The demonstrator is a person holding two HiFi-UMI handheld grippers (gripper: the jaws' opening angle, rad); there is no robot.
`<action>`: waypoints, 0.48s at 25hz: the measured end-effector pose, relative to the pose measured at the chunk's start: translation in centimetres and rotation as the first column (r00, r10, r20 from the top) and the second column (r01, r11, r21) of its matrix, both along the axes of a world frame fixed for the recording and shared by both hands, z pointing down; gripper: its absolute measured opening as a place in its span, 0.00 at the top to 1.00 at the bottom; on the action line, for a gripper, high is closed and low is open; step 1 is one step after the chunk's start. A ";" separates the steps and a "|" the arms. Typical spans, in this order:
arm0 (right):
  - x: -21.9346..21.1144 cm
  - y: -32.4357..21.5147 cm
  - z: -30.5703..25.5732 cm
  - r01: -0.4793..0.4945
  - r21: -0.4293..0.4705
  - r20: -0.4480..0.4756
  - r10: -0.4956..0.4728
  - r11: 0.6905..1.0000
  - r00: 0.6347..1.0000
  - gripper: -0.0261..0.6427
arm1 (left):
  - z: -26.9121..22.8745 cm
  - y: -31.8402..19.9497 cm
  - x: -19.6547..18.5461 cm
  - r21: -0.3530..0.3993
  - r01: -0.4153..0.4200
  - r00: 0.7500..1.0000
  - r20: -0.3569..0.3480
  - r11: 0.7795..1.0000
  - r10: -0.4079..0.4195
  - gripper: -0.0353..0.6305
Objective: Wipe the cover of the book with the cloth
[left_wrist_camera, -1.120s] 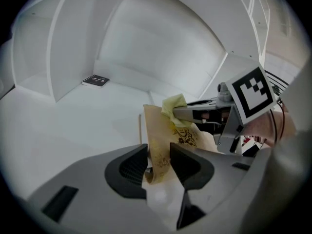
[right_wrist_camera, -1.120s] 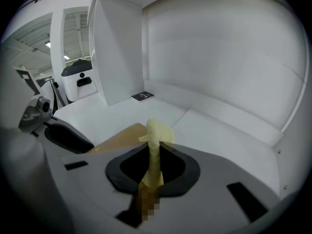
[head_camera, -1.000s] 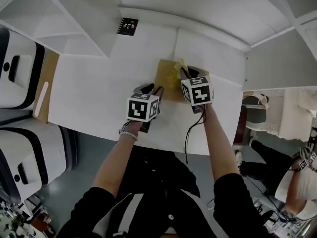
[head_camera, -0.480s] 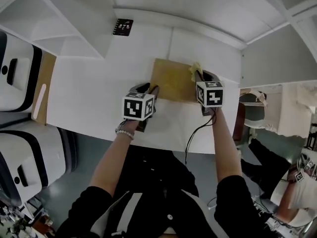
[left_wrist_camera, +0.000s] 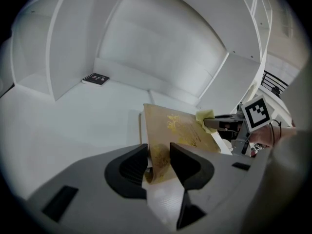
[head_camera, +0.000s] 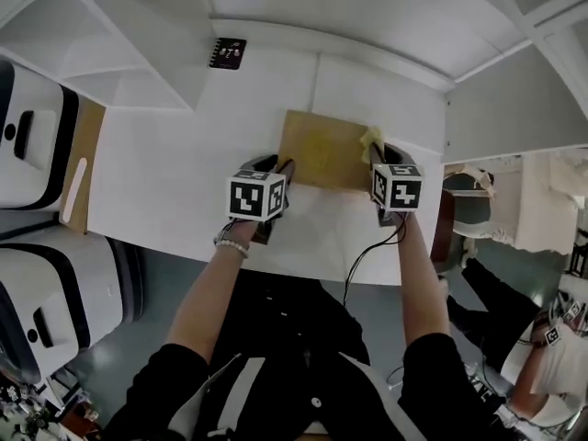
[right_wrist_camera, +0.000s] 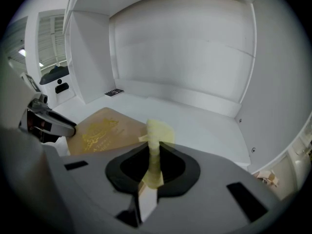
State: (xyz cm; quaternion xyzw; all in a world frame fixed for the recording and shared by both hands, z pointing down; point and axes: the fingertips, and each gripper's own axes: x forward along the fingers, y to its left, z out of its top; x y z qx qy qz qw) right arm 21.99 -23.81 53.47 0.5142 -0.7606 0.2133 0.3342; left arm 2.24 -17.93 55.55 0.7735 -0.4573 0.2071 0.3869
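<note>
A brown book point(head_camera: 317, 150) with a gold print on its cover lies flat on the white table point(head_camera: 175, 182). My left gripper point(head_camera: 278, 165) is shut on the book's near left corner; in the left gripper view the cover point(left_wrist_camera: 180, 128) runs out from between the jaws point(left_wrist_camera: 158, 162). My right gripper point(head_camera: 375, 147) is shut on a yellow cloth point(head_camera: 371, 139), which sits at the book's right edge. In the right gripper view the cloth point(right_wrist_camera: 157, 133) sticks up from the closed jaws point(right_wrist_camera: 155, 162), with the book point(right_wrist_camera: 102, 130) to their left.
A small black notebook point(head_camera: 228, 50) lies at the back of the table near a white partition point(head_camera: 138, 62). White walls close the alcove behind and on the right. White machines point(head_camera: 28, 127) stand at the left. Another person point(head_camera: 542, 338) is at the lower right.
My right gripper has carried the cloth across the cover from the book's left-middle to its right edge. The left gripper has kept its hold on the corner.
</note>
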 end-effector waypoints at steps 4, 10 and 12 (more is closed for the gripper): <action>-1.4 0.7 0.1 0.047 -0.010 -0.005 -0.047 0.999 0.999 0.90 | 0.1 0.0 -0.1 -0.001 0.000 1.000 -0.001 1.000 0.000 0.73; -4.3 1.0 0.3 0.118 -0.011 0.003 -0.118 0.993 0.993 0.90 | 0.1 -0.1 0.0 -0.001 -0.001 1.000 0.000 1.000 0.001 0.73; -5.5 0.9 0.2 0.144 -0.009 0.004 -0.144 0.990 0.990 0.90 | 0.1 -0.1 0.0 -0.002 0.000 1.000 0.000 1.000 0.000 0.73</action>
